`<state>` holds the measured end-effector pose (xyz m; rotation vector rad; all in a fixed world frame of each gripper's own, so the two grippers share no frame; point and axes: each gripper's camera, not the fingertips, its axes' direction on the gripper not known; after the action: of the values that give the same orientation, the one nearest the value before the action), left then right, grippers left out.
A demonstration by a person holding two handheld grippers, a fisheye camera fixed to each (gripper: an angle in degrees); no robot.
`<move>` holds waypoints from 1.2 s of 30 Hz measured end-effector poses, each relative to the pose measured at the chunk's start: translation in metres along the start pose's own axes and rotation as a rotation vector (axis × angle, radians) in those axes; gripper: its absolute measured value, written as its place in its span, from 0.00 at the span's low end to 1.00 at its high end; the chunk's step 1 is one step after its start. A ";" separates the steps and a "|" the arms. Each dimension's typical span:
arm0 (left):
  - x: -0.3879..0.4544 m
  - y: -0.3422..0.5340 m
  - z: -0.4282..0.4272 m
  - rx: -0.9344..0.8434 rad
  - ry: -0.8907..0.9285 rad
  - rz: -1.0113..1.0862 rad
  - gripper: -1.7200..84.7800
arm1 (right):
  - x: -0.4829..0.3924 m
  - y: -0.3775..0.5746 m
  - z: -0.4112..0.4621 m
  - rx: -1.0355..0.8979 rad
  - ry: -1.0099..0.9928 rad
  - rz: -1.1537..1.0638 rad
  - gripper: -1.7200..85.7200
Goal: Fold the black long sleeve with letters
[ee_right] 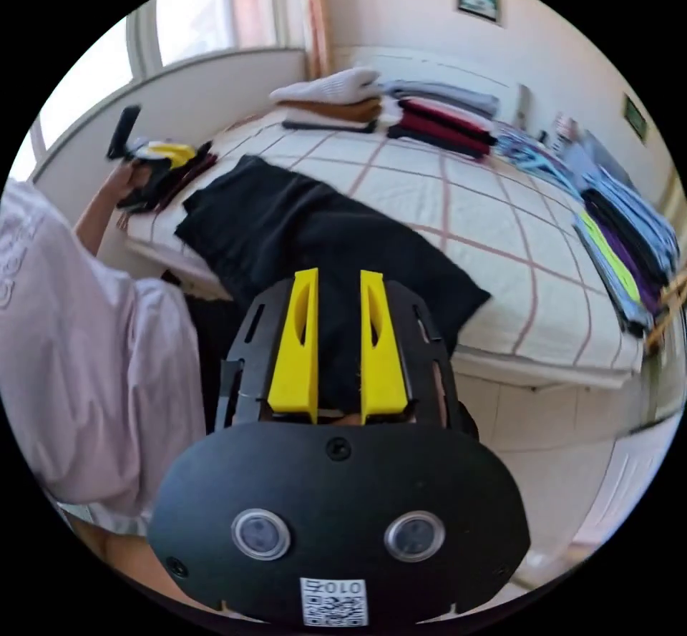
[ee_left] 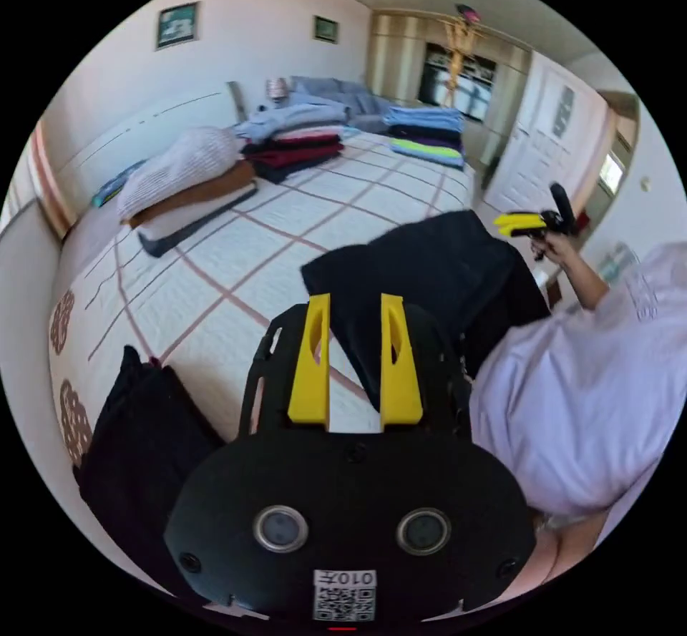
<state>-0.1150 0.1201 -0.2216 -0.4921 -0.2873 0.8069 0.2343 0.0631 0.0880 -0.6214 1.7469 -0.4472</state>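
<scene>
Both grippers' jaws parted and empty, left gripper (ee_left: 355,307), right gripper (ee_right: 336,282), black long sleeve (ee_right: 322,235) beyond.

You have two grippers (ee_left: 356,307) (ee_right: 336,282), one black shirt (ee_right: 315,235) on one bed (ee_left: 215,285), one dark pile (ee_left: 143,443) beside you, two wall pictures (ee_left: 177,23) (ee_left: 325,28)

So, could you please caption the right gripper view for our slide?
Right gripper, jaws open, above a black garment spread on the checked bed.
</scene>
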 end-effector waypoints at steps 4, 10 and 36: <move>-0.076 -0.013 0.047 0.027 0.178 -0.236 0.17 | 0.087 -0.002 0.000 0.031 -0.026 0.277 0.18; -0.108 -0.041 0.102 -0.093 0.255 -0.247 0.17 | 0.167 -0.008 0.042 -0.118 -0.246 0.438 0.22; -0.157 0.002 0.038 0.038 0.267 -0.301 0.08 | 0.297 -0.018 0.033 -0.301 -0.460 0.439 0.25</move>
<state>-0.2362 0.0154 -0.1997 -0.5008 -0.0947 0.4467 0.2133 -0.1341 -0.1366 -0.4818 1.4541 0.2544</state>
